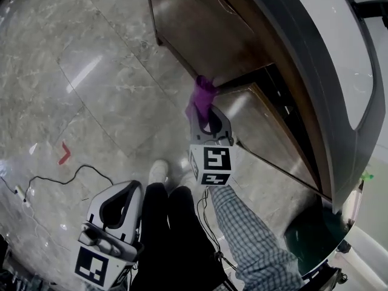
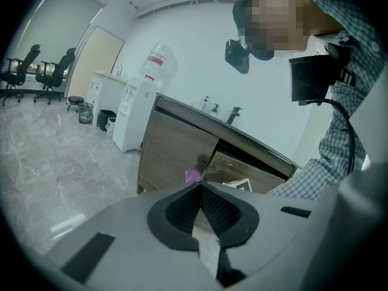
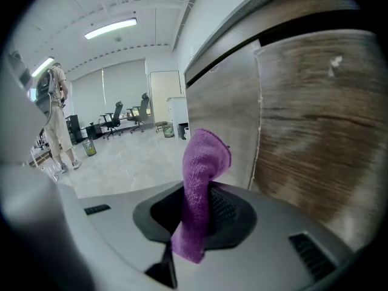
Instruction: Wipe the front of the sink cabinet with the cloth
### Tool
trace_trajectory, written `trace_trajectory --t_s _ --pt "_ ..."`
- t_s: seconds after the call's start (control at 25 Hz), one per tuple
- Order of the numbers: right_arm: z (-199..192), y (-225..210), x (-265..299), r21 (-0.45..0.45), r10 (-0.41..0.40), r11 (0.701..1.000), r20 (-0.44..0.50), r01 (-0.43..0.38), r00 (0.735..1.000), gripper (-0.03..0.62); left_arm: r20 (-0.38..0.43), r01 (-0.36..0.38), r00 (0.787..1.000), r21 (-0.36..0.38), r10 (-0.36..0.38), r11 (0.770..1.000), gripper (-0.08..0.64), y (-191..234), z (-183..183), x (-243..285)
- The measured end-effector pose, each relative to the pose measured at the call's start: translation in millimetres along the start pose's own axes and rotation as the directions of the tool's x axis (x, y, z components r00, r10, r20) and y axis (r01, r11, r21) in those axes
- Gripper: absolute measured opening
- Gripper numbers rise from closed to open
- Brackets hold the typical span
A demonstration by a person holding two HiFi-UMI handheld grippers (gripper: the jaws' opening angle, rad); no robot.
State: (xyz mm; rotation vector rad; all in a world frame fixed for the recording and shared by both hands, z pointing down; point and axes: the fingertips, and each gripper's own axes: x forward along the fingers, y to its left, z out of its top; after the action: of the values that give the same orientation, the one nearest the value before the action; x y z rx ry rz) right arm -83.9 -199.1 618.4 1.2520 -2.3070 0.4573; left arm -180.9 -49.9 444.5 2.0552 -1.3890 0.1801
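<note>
The right hand-held gripper (image 1: 208, 119) is clenched on the purple cloth (image 1: 202, 96), whose free tuft sits at the seam between two cabinet (image 1: 200, 35) doors, at 12 o'clock from it. Wiping well likely means pressing the tuft flat and keeping off that seam edge. The counter (image 1: 303, 59) rim overhangs at 3 o'clock, and the floor (image 1: 91, 71) lies open toward 9, with the left hand-held gripper (image 1: 125, 194) clenched on nothing at 7.

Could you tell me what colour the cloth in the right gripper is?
Purple; the cloth shows best in the right gripper view.
</note>
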Motion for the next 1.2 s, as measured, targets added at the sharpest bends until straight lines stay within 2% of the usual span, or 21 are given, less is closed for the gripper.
trace_trajectory --t_s 0.12,0.24,0.32,0.4,0.52,0.8,1.04,1.2 --pt "-14.8 -12.3 -0.8 -0.005 -0.022 1.0 -0.024 0.022 0.999 0.077 -0.035 0.01 0.999 0.024 -0.009 1.0 0.011 -1.3 -9.5 3.1" --pt "-31.7 -28.2 -4.6 0.023 -0.062 0.998 -0.057 0.063 0.996 0.077 -0.009 0.031 0.999 0.048 -0.031 0.998 0.011 -4.7 -5.7 9.7" --pt "-41.0 -40.5 -9.9 0.043 -0.098 0.994 -0.075 0.101 0.992 0.077 0.007 0.048 0.999 0.029 -0.049 0.998 0.011 -9.8 -0.6 16.8" --pt "-46.0 -53.2 -15.7 0.045 -0.133 0.99 -0.086 0.137 0.987 0.077 0.005 0.062 0.998 0.017 -0.062 0.998 0.011 -14.6 1.6 21.9" --pt "-49.8 -70.4 -25.1 0.049 -0.172 0.983 -0.092 0.178 0.981 0.077 -0.022 0.076 0.997 0.047 -0.075 0.996 0.011 -19.6 -1.9 24.6" --pt "-62.1 -105.8 -54.9 0.085 -0.273 0.956 -0.107 0.282 0.956 0.077 -0.05 0.114 0.992 0.058 -0.111 0.992 0.011 -37.8 -3.4 33.4" --pt "-78.5 -129.8 -87.1 0.114 -0.322 0.935 -0.122 0.335 0.939 0.077 -0.1 0.143 0.986 0.074 -0.135 0.987 0.011 -59.6 -12.5 39.6" --pt "-93.7 -148.0 -116.0 0.128 -0.362 0.917 -0.136 0.378 0.922 0.077 -0.105 0.177 0.98 0.088 -0.167 0.98 0.011 -77.7 -13.6 42.2"
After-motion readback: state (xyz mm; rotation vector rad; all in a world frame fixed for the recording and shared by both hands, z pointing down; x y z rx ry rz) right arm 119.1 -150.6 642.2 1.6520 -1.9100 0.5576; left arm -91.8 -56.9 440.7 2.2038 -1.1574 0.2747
